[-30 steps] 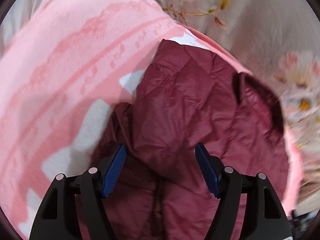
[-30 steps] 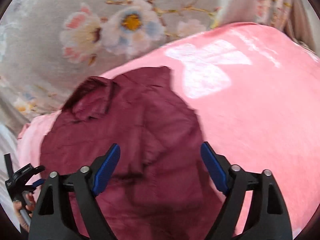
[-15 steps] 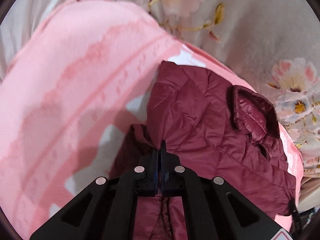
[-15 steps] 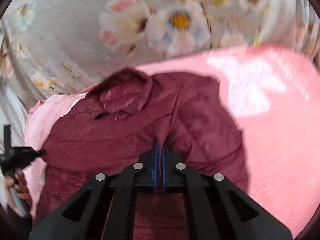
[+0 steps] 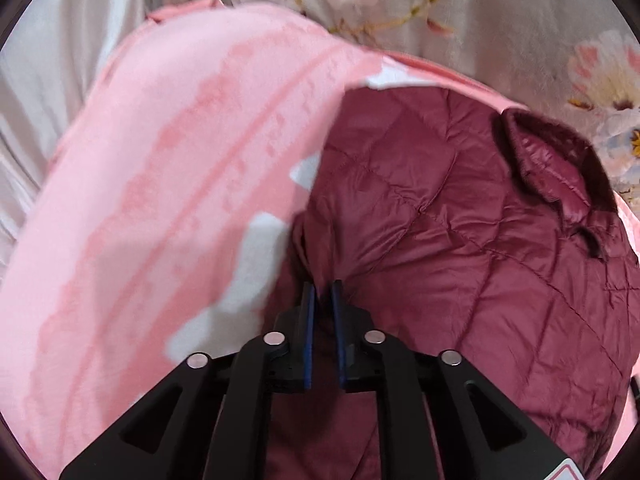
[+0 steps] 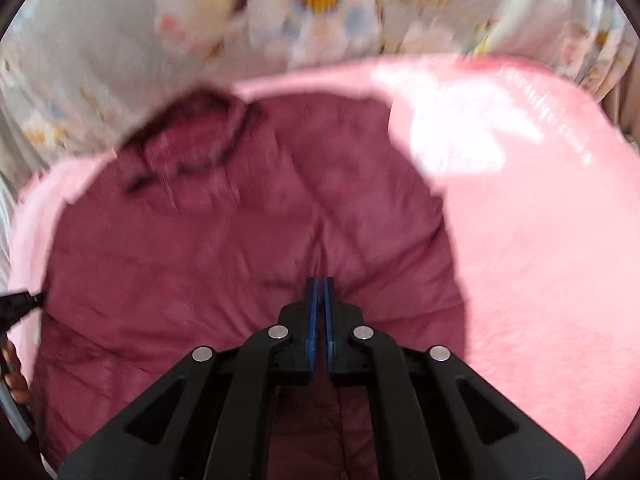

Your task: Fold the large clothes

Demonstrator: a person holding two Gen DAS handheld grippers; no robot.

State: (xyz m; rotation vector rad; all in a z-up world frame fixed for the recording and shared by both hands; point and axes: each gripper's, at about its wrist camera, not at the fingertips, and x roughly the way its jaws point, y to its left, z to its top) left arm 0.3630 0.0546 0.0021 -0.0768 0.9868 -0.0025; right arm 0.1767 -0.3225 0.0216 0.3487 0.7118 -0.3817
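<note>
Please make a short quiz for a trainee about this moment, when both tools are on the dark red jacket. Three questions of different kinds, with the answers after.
1. True or false: the left tool is wide open above the jacket.
2. Multiple choice: the jacket lies on A) a wooden table, B) a pink blanket, C) a tiled floor.
3. Short answer: what does the right tool pinch between its blue pads?

Key
1. False. Its fingers are nearly together, with a fold of the jacket between them.
2. B. A flowered sheet shows beyond the blanket.
3. A fold of the dark red jacket; the collar lies farther away, towards the sheet.
</note>
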